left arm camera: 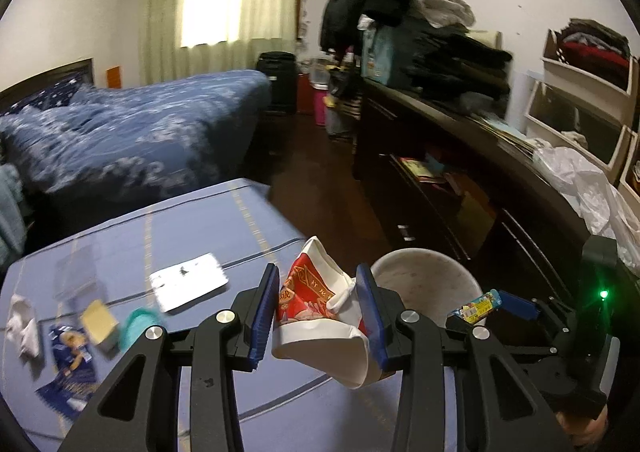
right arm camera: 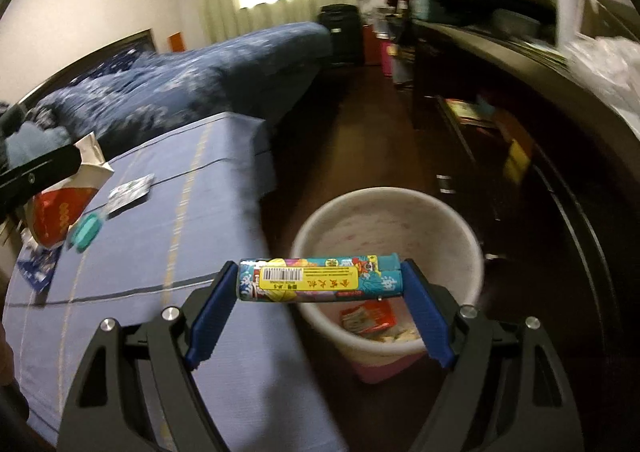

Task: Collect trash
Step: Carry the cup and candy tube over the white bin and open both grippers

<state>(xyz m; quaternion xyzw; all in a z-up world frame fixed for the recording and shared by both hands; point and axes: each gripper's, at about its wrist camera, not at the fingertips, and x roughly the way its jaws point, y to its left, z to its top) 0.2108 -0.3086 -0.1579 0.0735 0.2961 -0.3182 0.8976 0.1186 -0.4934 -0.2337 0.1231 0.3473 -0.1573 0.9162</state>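
Trash fills both tongs: the left tongs (left arm camera: pixel 318 308) pinch one crumpled red-and-white carton (left arm camera: pixel 320 292), and the right tongs (right arm camera: pixel 320 288), spread wide, clamp one tube-shaped wrapper (right arm camera: pixel 318 279) end to end, its long axis crosswise. One bin (right arm camera: pixel 472 236) sits at twelve o'clock just beyond the right tongs, the nearer pair. About six scraps lie on the blue bench (left arm camera: pixel 208 228).

The left gripper (left arm camera: pixel 318 306) tilts downward, its blue pads clamped against both sides of a crumpled red-and-white paper cup (left arm camera: pixel 324 300). Beside it, the right gripper (right arm camera: pixel 320 292) angles downward too, jaws spread wide, pinning a colourful snack tube (right arm camera: pixel 318 279) end to end between the pads.
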